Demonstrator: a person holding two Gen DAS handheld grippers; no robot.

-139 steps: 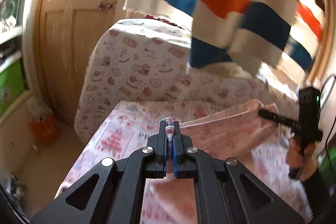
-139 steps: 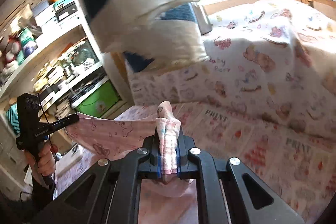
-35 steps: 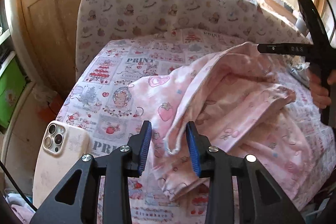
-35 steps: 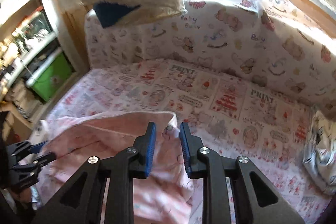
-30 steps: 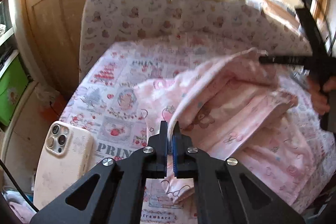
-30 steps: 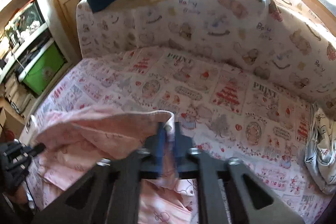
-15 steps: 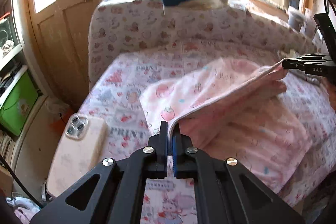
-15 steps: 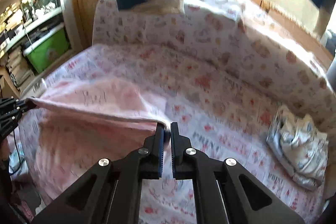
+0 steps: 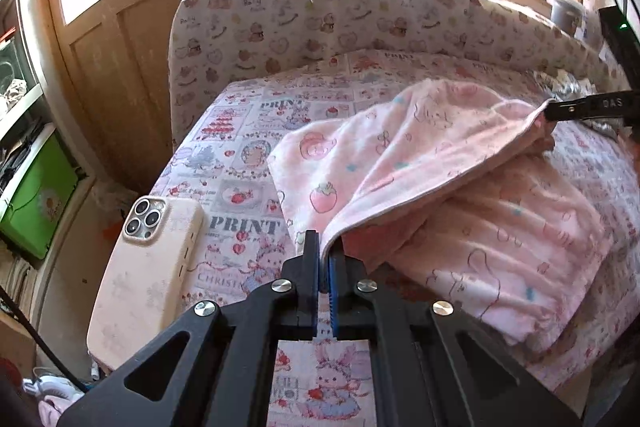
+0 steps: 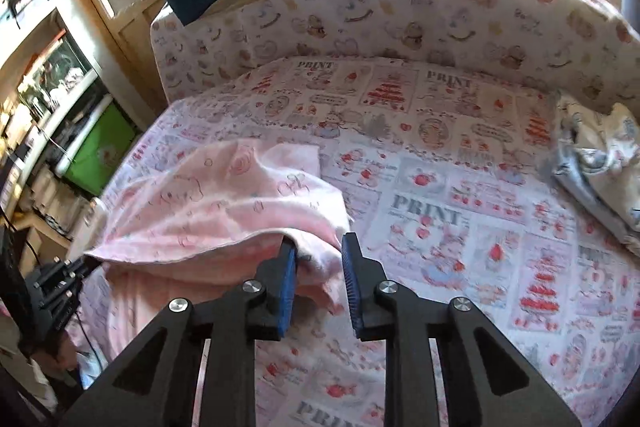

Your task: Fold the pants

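The pink printed pants (image 9: 420, 167) lie part-folded on the patterned bed cover (image 9: 248, 131), the top layer raised like a flap. My left gripper (image 9: 325, 247) is shut on the near edge of that flap. The right gripper (image 9: 560, 109) shows at the far right of the left wrist view, at the flap's other corner. In the right wrist view the right gripper (image 10: 318, 267) has its jaws opening. The pants (image 10: 224, 211) corner hangs loose between the blue pads (image 10: 352, 267). The left gripper (image 10: 60, 279) holds the flap's far end at lower left.
A phone in a pale case (image 9: 148, 267) lies at the bed's left edge beside my left gripper. A grey-white cloth bundle (image 10: 600, 163) sits at the bed's right. A padded printed backrest (image 10: 400, 7) walls the far side. A green box (image 9: 36, 203) stands on the floor left.
Both grippers shut on the pants' edge and carried the top layer up and across the bed. The right jaws, shut half a second ago, now stand apart.
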